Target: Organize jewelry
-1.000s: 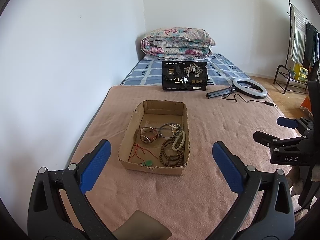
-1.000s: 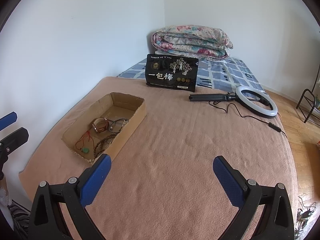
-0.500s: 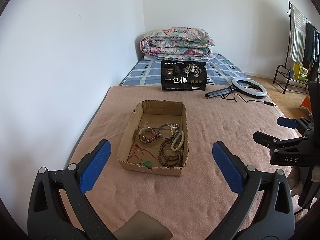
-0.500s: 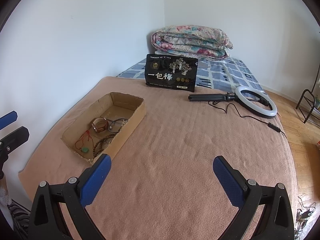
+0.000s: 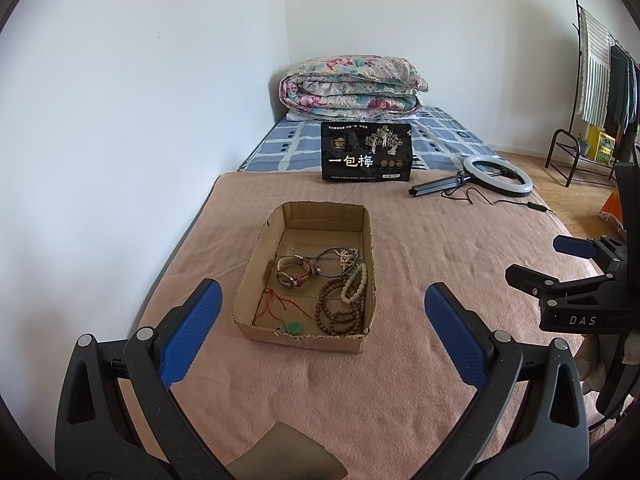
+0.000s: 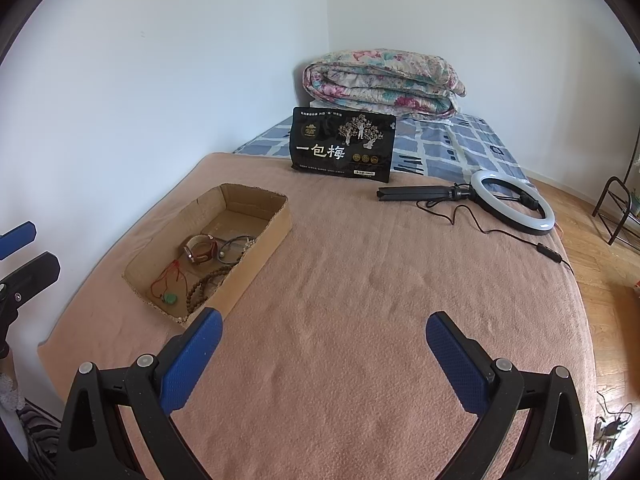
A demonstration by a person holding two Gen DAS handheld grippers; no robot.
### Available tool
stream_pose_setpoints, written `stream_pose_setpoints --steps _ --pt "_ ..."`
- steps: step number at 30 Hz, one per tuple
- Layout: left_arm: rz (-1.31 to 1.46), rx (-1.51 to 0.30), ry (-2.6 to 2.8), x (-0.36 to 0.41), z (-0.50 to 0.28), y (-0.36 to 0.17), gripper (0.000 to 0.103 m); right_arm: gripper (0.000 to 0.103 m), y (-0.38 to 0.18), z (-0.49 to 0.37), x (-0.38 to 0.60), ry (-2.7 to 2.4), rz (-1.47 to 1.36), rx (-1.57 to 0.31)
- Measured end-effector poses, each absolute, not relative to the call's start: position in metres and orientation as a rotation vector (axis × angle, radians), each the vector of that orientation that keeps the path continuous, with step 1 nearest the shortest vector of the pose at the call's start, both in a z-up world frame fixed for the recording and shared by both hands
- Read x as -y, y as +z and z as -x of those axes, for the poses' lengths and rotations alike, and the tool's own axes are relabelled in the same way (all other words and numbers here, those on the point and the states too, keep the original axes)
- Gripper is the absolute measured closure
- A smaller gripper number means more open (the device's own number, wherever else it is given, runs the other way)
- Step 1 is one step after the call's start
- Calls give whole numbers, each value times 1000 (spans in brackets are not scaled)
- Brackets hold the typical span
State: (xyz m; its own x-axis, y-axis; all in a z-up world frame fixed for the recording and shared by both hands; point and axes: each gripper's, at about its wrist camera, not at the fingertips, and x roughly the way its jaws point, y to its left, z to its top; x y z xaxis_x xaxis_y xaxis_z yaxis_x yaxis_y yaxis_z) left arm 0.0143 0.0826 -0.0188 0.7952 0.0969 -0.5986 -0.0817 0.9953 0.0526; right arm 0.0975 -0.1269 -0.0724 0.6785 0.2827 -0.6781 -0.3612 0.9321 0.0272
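Observation:
An open cardboard box (image 5: 256,272) (image 6: 264,248) sits on the pink blanket. Inside lie a watch (image 5: 294,271) (image 6: 201,249), a dark bangle (image 5: 333,261), pale beads (image 5: 355,287), a brown bead string (image 5: 338,314) (image 6: 200,290) and a red cord with a green pendant (image 5: 294,327) (image 6: 170,299). My left gripper (image 5: 320,320) is open and empty, just short of the box. My right gripper (image 6: 322,350) is open and empty, to the right of the box; it also shows in the left wrist view (image 5: 560,264).
A black snack bag (image 5: 366,152) (image 6: 343,143) stands at the far blanket edge. A ring light on a folded tripod (image 5: 498,176) (image 6: 512,202) with its cable lies at the right. A folded quilt (image 5: 352,86) lies behind. The wall runs along the left.
Both views have shifted only slightly; the box sits a little further left in the left wrist view. Both grippers stay open and empty.

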Motion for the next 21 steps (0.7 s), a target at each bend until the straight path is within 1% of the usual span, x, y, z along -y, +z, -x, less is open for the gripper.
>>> stream_pose_setpoints --steps 21 --pt "-21 -640 97 -83 -14 -17 0 0 -75 -96 131 357 107 -744"
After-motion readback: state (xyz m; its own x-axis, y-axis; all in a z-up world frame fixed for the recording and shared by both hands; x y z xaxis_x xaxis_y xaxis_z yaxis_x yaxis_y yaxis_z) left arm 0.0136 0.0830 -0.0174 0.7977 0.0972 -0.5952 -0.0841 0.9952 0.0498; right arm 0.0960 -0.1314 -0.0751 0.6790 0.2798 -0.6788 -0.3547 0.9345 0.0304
